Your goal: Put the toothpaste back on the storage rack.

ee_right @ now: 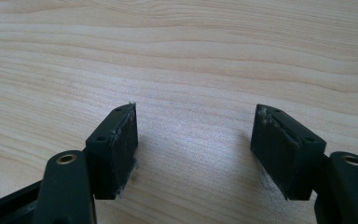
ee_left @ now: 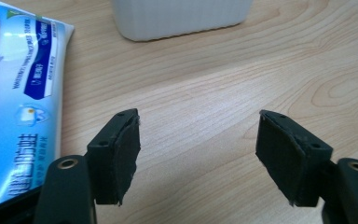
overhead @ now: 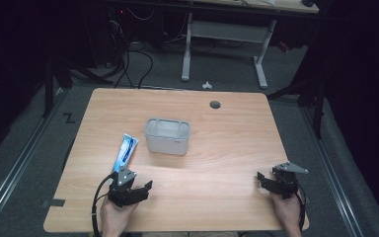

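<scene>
The toothpaste tube [overhead: 126,153] lies flat just ahead and left of the left hand-held gripper [overhead: 140,186], its near end beside that gripper's left jaw. A white plastic tub [overhead: 167,136] stands farther ahead. Both the left and the right hand-held gripper [overhead: 267,178] gape wide, holding nothing. Bare worktop [overhead: 227,148] spreads between them. Both hands rest near the worktop's near edge.

Toothpaste tube [ee_left: 21,102] cropped at frame edge
</scene>
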`<state>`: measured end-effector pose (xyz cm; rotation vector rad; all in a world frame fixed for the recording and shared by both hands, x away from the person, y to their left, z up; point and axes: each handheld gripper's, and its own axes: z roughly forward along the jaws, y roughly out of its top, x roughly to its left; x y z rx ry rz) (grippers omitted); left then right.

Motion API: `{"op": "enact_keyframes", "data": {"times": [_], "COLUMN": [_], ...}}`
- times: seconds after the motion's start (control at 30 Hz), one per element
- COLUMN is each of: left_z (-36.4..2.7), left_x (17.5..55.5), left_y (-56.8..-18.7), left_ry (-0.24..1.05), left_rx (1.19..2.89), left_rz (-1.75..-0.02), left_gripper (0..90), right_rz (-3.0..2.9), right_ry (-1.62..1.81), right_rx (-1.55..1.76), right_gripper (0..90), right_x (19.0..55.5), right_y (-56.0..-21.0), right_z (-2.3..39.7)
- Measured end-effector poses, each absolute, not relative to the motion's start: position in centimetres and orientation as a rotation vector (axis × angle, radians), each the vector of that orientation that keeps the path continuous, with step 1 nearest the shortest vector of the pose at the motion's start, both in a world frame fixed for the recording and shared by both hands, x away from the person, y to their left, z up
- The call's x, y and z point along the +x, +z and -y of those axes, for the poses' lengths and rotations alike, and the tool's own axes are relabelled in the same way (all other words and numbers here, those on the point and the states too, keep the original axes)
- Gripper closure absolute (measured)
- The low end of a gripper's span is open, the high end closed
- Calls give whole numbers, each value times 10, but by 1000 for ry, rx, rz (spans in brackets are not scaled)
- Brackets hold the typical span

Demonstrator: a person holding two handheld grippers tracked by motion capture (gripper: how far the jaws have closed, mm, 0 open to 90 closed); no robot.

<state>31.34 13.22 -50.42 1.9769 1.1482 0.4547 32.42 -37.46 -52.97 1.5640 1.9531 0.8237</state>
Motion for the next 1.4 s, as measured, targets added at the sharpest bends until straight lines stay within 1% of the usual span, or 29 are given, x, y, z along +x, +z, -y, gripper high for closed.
{"op": "enact_keyframes", "data": {"times": [0.27,0.6,0.8,1.13,1.4], "left_z": [-149,-168,-176,-184,-184], "left_x": [309,311,318,336,356], "left_y": [-495,-486,-480,-474,-467], "left_ry": [438,471,489,477,465], "left_rx": [1943,1933,1959,1998,2027], "left_rz": [-1199,-1262,-1306,-1358,-1395], "left_gripper": [266,251,251,252,229], "right_rz": [-1953,-1954,-1954,-1954,-1954], "right_ry": [824,824,824,824,823], "right_rx": [1564,1564,1564,1565,1565], "right_gripper": [318,318,318,318,318], "right_x": [324,324,324,324,324], "right_y": [-530,-530,-530,-530,-530], "right_z": [375,375,375,375,374]}}
